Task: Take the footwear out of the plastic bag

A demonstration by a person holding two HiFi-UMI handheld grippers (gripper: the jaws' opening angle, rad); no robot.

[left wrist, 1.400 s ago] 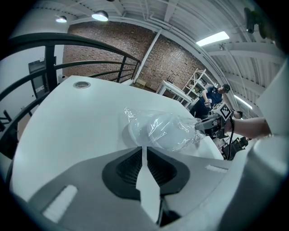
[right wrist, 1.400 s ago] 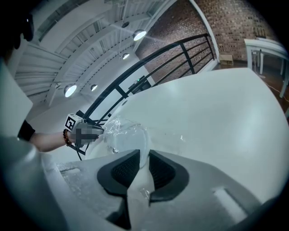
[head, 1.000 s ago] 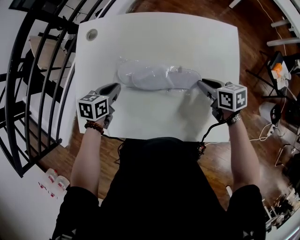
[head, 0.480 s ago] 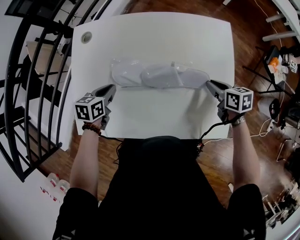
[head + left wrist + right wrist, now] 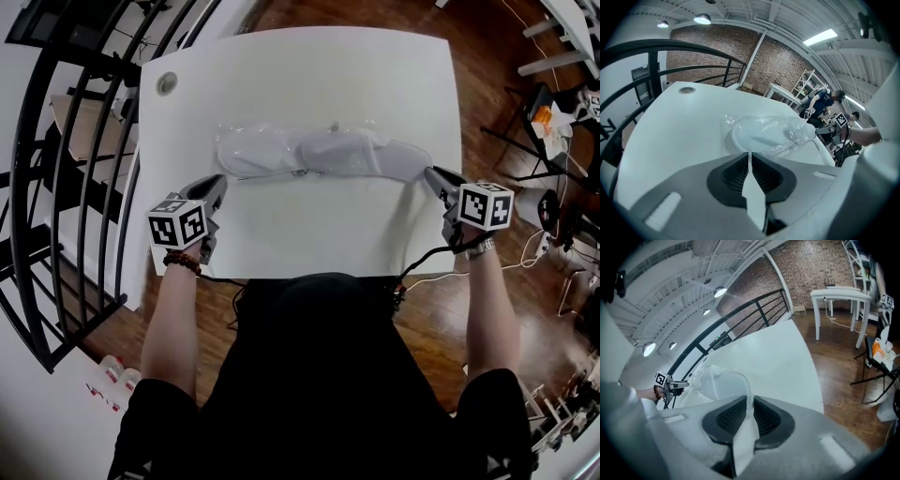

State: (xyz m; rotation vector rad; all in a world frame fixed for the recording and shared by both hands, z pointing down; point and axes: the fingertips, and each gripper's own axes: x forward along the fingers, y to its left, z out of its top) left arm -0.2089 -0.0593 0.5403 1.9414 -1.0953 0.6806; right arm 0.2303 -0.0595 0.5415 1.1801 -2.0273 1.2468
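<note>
A clear plastic bag [image 5: 272, 150] lies across the middle of the white table [image 5: 309, 66] with white slippers [image 5: 342, 150] in it. My left gripper [image 5: 217, 184] sits at the bag's left end, its jaws pinched together on the bag's edge [image 5: 750, 157], with the bag [image 5: 773, 133] bulging just beyond. My right gripper [image 5: 434, 175] is at the right end, shut on the rim of a white slipper [image 5: 724, 380] that curves into its jaws [image 5: 749, 401]. That slipper's end [image 5: 412, 159] sticks out of the bag toward the right gripper.
A round grommet hole [image 5: 166, 83] is in the table's far left corner. A black stair railing [image 5: 66, 169] runs along the left side. Wooden floor, cables and clutter [image 5: 553, 122] lie to the right. A second white table [image 5: 834, 294] stands farther off.
The right gripper has moved right with the slipper and the left has drifted slightly left. The bag is stretched longer, and the slipper's end now pokes out on the right.
</note>
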